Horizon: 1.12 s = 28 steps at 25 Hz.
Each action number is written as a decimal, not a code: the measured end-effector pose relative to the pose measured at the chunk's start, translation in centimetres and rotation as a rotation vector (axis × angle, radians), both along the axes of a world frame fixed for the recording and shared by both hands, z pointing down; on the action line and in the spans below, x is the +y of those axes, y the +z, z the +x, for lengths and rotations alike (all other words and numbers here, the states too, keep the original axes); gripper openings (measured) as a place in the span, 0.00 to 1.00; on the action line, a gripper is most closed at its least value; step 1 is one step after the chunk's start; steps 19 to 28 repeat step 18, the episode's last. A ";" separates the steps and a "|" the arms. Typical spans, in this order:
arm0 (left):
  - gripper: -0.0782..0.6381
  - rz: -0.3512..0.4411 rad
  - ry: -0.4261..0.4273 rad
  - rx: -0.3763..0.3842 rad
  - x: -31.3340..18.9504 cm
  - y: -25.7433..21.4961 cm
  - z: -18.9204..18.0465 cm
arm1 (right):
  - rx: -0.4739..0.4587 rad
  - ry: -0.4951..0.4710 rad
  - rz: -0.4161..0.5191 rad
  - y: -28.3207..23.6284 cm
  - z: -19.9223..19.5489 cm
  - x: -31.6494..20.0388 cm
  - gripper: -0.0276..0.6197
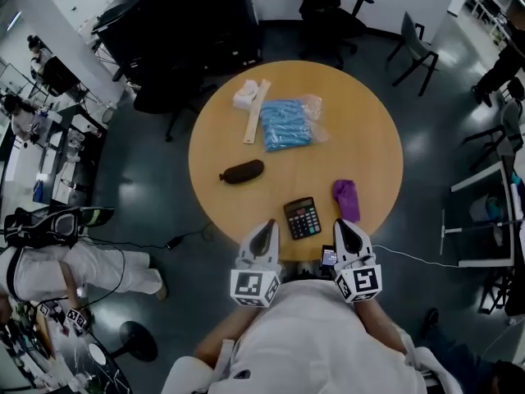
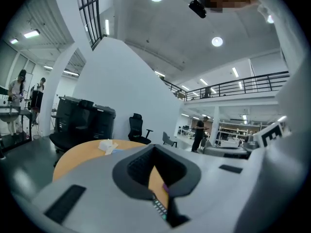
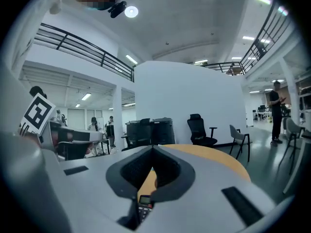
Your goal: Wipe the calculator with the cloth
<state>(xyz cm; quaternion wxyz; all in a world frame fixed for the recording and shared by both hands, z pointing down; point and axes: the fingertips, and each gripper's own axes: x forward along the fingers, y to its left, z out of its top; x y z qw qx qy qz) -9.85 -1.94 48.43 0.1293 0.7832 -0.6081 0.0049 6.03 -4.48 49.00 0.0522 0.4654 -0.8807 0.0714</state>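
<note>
The calculator (image 1: 302, 217) lies flat on the round wooden worktop (image 1: 369, 130), close to its near edge, keys facing up. The purple cloth (image 1: 347, 199) sits crumpled just to the calculator's right, apart from it and held by nothing.

Both tools hang at the near edge, over the person's lap, pointing across the worktop, with the calculator in front of the gap between them. The left tool (image 1: 266, 231) has its jaws pressed together with nothing between them; in the left gripper view its closed tip (image 2: 154, 149) frames a sliver of worktop, a row of calculator keys (image 2: 159, 208) and a speck of purple. The right tool (image 1: 347, 230) is likewise closed and empty; the right gripper view shows its tip (image 3: 153, 150) meeting above the calculator's display end (image 3: 144, 202).

Farther back on the worktop lie a dark pouch (image 1: 242, 171), a blue packet in clear wrap (image 1: 287, 124), a pale wooden stick (image 1: 256, 112) and a white tissue (image 1: 244, 95). A black office chair (image 1: 328, 11) stands beyond the far edge.
</note>
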 end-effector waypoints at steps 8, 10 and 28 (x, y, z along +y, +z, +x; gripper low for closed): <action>0.12 0.028 0.015 -0.002 0.3 -0.7 0.5 | -0.005 0.008 0.014 -0.8 0.1 0.4 0.07; 0.12 0.024 0.019 -0.001 0.6 -0.6 0.7 | -0.004 0.005 0.016 -0.9 0.0 0.7 0.07; 0.12 -0.019 0.012 0.010 1.3 0.4 0.0 | -0.003 0.015 0.013 -1.1 -0.2 1.1 0.07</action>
